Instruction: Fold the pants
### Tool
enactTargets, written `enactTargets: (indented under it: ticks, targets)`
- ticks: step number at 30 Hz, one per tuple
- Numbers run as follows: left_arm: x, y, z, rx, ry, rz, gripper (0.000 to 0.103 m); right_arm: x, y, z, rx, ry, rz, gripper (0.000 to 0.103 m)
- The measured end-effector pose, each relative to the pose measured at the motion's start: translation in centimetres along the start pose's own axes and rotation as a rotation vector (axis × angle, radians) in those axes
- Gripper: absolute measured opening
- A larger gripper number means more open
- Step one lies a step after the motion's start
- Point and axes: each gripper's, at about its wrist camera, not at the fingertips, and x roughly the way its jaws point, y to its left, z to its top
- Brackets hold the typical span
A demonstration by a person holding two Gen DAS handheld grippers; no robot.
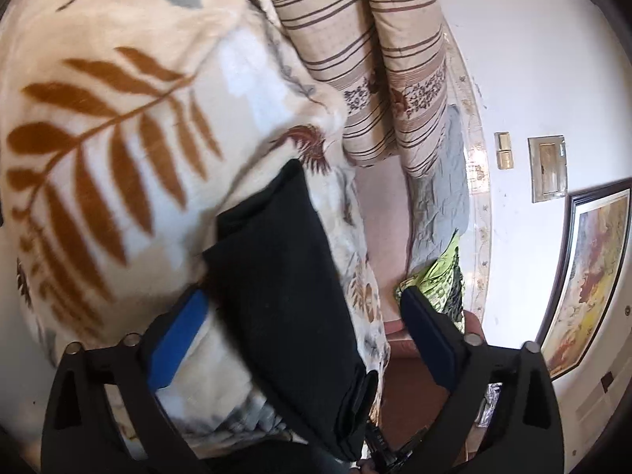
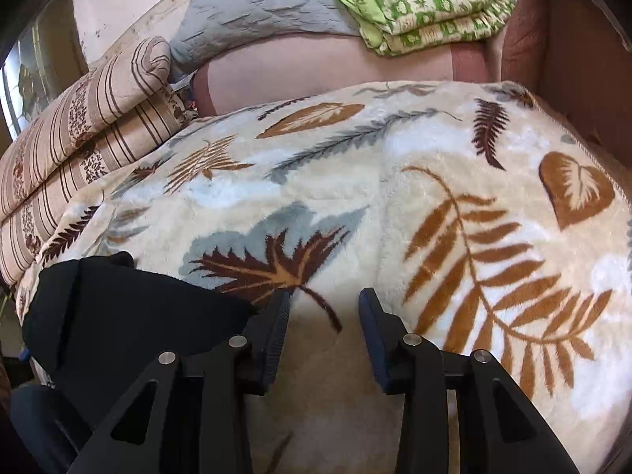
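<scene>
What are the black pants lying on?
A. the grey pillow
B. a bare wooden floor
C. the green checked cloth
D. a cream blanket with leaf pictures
D: the folded black pants rest on the cream blanket with leaf pictures; the green checked cloth and the grey pillow lie farther back, apart from them.
</scene>
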Motion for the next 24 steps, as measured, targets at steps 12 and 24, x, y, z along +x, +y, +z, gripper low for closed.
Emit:
enactTargets:
  ticks: [12,24]
  targets:
    - [-0.4,1.0,2.5,-0.06,-0.047,-0.106,0.1,0.2,0.7,-0.2,-0.037,0.002,-0.016,0.044]
    - [-0.7,-0.4,0.9,0.182,-0.064,0.166,0.008,0.3,1.0,-0.2,-0.049,0.004,-0.02,0.045]
